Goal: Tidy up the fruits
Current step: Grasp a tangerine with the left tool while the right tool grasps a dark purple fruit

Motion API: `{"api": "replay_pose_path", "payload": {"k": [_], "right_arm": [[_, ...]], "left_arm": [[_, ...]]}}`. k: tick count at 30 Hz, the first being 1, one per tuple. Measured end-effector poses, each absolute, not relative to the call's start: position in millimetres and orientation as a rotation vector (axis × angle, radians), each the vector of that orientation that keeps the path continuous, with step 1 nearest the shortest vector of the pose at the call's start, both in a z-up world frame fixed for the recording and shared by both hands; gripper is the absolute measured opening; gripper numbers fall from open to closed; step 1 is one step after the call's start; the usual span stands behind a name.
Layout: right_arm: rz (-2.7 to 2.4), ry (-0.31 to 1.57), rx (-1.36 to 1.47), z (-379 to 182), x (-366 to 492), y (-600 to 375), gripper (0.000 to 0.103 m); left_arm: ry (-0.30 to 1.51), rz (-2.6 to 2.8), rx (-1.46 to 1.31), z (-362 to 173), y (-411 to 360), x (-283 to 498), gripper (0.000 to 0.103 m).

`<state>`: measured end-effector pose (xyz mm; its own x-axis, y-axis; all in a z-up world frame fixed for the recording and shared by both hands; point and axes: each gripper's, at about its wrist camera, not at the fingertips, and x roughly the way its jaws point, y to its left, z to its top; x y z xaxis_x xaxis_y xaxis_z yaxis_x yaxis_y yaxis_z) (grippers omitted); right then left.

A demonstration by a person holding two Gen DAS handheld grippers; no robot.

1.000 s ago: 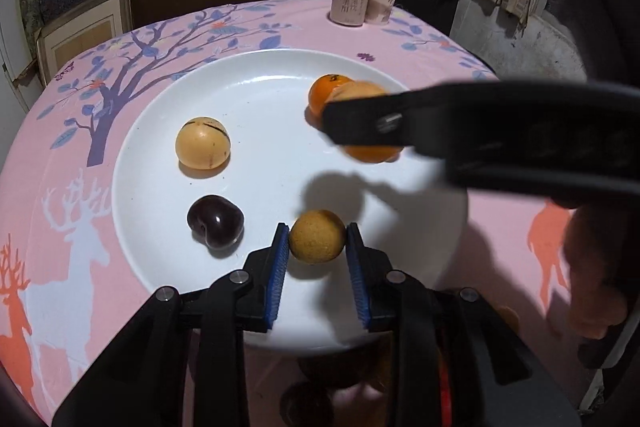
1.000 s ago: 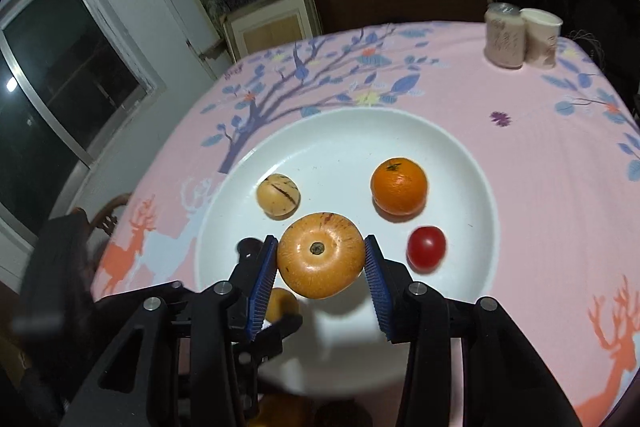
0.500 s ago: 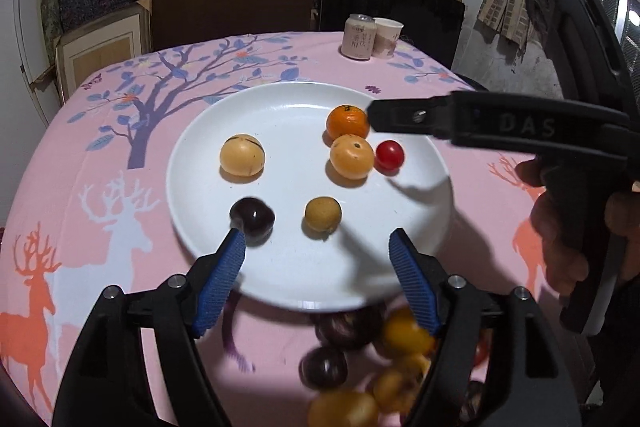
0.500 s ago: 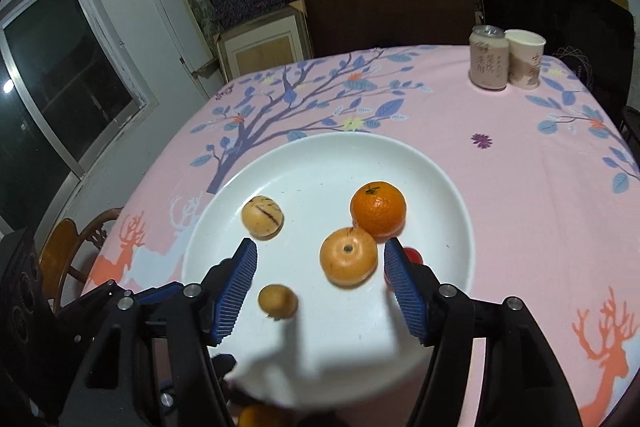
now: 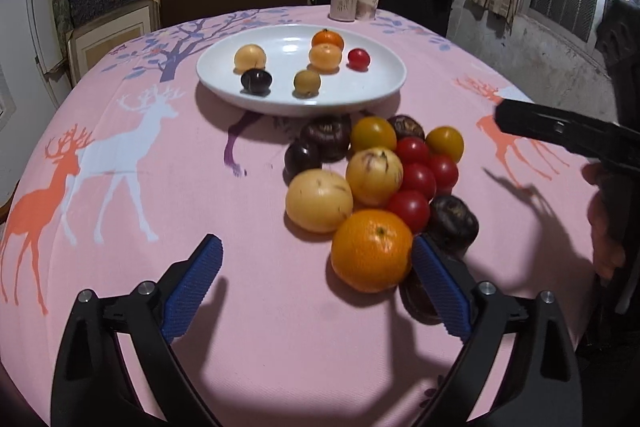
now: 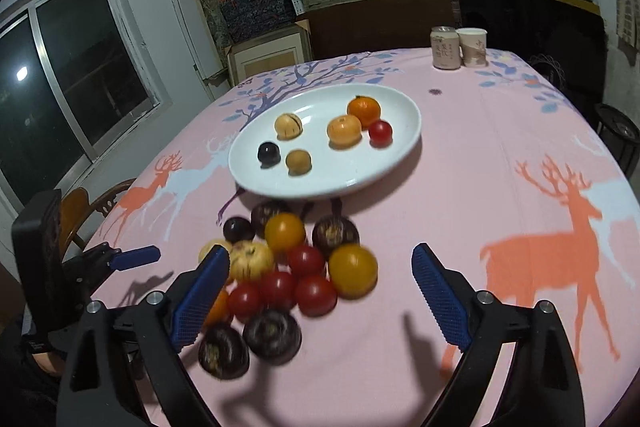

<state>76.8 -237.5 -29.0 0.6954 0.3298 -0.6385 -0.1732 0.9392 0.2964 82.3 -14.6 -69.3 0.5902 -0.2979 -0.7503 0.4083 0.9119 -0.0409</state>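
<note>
Left wrist view. Reader: Which step do we read here?

Author: We read both tools empty over the heap, ready to pick. The left gripper [image 5: 316, 245] has just been opening and stands wide, holding nothing. The large round orange [image 5: 372, 249] lies on the pink deer-print tablecloth [image 5: 160, 187] between its fingers, hard by the right-hand pad. We cannot tell whether they touch. The right gripper [image 6: 320, 255] has likewise just been opening and grips nothing. It stands wide over the small red tomatoes [image 6: 306, 259].

Reader: What does the next move call for?

Author: We judge that each gripper must centre on one fruit, descend, close gently and carry it to the white oval plate [image 5: 384, 87] beyond the heap. The orange sits off-centre and neighbours crowd it, so a sideways shift comes first.

Reader: How many do we count?

Author: On the plate, six:
- one pale yellow round fruit [image 5: 250, 57]
- one dark plum-like fruit [image 5: 256, 81]
- one small brown fruit [image 5: 307, 83]
- one mandarin [image 5: 328, 39]
- one pale orange fruit [image 5: 325, 57]
- one red cherry tomato [image 5: 358, 59]

On the cloth, fourteen:
- five dark purple fruits [image 5: 326, 137]
- four red tomatoes
- two yellow-orange tomatoes [image 5: 372, 135]
- two pale streaked fruits [image 5: 374, 177]
- one orange
</note>
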Motion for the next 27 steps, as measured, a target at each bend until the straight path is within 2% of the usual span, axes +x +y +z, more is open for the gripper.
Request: {"api": "replay_pose_path", "payload": {"k": [6, 8, 9, 10, 15, 19, 24, 26, 27], "right_arm": [[0.261, 0.778, 0.242, -39, 57, -239, 0.093], [0.257, 0.779, 0.249, -40, 55, -240, 0.093], [0.256, 0.779, 0.251, -40, 54, -242, 0.093], [0.253, 0.782, 0.248, -41, 53, -242, 0.093], [0.273, 0.816, 0.199, -51, 50, -235, 0.093], [0.336, 0.848, 0.111, -57, 47, -211, 0.082], [0.347, 0.851, 0.045, -60, 49, -187, 0.079], [0.349, 0.872, 0.049, -64, 54, -182, 0.065], [0.343, 0.883, 0.055, -67, 57, -180, 0.062]], "left_arm": [[0.834, -0.399, 0.203, -75, -38, 74, 0.093], [0.839, -0.420, 0.191, -75, -41, 74, 0.075], [0.841, -0.445, 0.187, -73, -43, 74, 0.054], [0.831, -0.443, 0.205, -72, -46, 73, 0.045], [0.804, -0.456, 0.230, -72, -46, 64, 0.044], [0.796, -0.409, 0.149, -67, -24, 67, 0.044], [0.787, -0.366, 0.111, -56, -4, 68, 0.045], [0.786, -0.364, 0.108, -56, -2, 67, 0.045], [0.788, -0.365, 0.108, -56, -1, 67, 0.045]]}}
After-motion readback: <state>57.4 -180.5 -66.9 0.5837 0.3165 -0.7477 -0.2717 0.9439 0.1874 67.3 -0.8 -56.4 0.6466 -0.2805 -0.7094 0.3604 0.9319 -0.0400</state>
